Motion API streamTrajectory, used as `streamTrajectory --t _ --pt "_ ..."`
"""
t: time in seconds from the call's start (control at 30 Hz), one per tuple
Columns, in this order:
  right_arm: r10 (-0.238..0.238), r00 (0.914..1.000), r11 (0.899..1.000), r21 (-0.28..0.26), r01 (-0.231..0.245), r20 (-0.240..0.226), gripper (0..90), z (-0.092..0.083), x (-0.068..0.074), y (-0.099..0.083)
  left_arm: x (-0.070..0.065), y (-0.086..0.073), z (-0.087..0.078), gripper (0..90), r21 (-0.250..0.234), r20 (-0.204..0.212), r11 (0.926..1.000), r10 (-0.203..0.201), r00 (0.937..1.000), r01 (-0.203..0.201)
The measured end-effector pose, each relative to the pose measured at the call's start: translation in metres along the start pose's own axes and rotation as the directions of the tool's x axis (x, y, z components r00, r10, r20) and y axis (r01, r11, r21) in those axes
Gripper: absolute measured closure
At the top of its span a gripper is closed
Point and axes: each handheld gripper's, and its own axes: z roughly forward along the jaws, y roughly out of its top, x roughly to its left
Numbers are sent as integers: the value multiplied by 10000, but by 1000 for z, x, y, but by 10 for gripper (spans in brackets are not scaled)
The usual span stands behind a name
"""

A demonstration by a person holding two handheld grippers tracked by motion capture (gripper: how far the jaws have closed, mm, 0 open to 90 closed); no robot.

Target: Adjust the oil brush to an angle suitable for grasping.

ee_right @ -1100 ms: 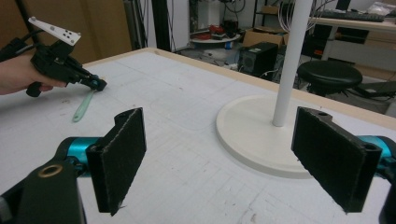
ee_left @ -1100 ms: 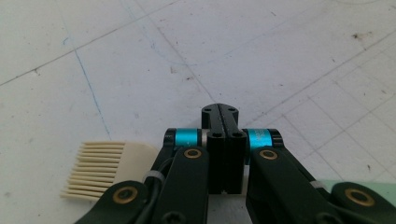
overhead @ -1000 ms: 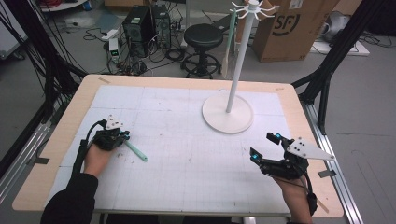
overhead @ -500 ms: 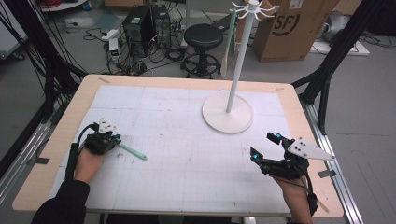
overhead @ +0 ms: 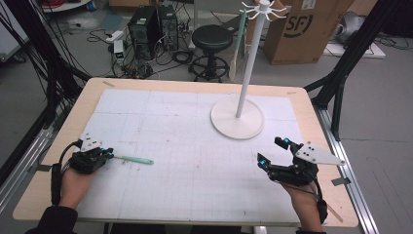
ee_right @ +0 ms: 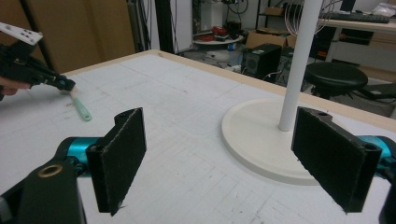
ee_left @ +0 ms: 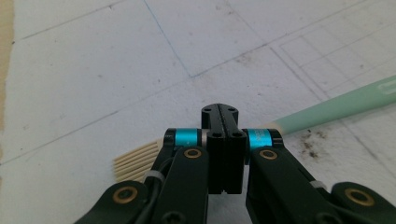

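The brush (overhead: 131,159) is slim, with a pale mint-green handle and a fan of light tan bristles (ee_left: 136,161) at one end; it lies flat on the white gridded mat (overhead: 195,146) near the table's left edge. The left gripper (overhead: 108,155) has its jaws clenched together at the bristle end of the brush, the handle running out past them to the right; whether the jaws pinch the brush cannot be told. The right gripper (overhead: 270,151) rests at the right side with its jaws spread wide and nothing between them, near the round white base of the stand (overhead: 237,117)
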Motion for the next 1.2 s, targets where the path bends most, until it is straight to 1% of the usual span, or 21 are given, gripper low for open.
streamTrajectory --t 0.03,0.07,0.1,0.13,0.17,0.23,0.3,0.33,0.4,0.6,0.7,0.83,0.87,0.93,0.97,1.1,1.17,1.2 --pt "13 10000 10000 6 -13 6 167 0 0 0 1 2 -3 899 -239 17 9997 -79 10000 80" --pt "14 10000 10000 15 -14 11 167 1 0 0 2 6 -6 899 -402 37 9992 -14 10000 15" --pt "9 10000 10000 54 -9 -8 167 2 0 1 2 6 -6 899 -402 37 9992 -14 10000 15" --pt "4 10000 10000 43 -4 -21 168 2 1 1 2 15 -7 899 -567 33 9982 176 9998 -174" --pt "-34 10000 10000 23 34 -14 168 3 1 2 1 19 -6 899 -565 103 9978 341 9994 -335" --pt "-64 10000 10000 -9 64 -71 167 4 2 2 -1 24 -3 899 -555 161 9974 462 9988 -452" --pt "-50 10000 10000 -14 50 -80 167 4 3 3 -2 24 0 899 -527 227 9978 426 9988 -414" --pt "-60 9999 10000 -2 60 -101 167 5 3 3 -2 23 2 899 -376 222 9982 470 9986 -462" --pt "-70 9999 10000 -6 70 -119 167 5 3 3 -1 20 4 899 -399 302 9985 394 9988 -381" --pt "3 10000 10000 -45 -3 -45 167 3 1 2 1 17 2 899 -538 447 9984 175 9988 -151" --pt "-20 10000 10000 -26 20 -44 167 3 1 1 1 16 1 899 -595 559 9981 204 9982 -171" --pt "-15 10000 10000 -2 15 -61 168 2 1 2 1 17 -2 899 -907 737 9957 239 9970 -172" --pt "-24 10000 10000 -12 24 -65 168 2 1 1 1 17 -2 899 -907 737 9957 239 9970 -172" --pt "0 10000 10000 -4 0 -63 167 2 1 1 2 18 -1 899 -1009 873 9945 360 9955 -271" --pt "18 10000 10000 -10 -18 -73 167 2 1 1 1 18 -1 899 -1007 906 9946 351 9953 -259" --pt "6 10000 10000 -40 -6 -80 167 3 2 1 0 22 2 899 -997 901 9938 579 9942 -488" --pt "13 10000 10000 -3 -13 -96 167 4 2 2 0 25 5 899 -1011 909 9937 577 9942 -484" --pt "-11 9999 10000 -4 11 -104 167 5 2 2 1 25 7 899 -860 895 9950 583 9943 -506"
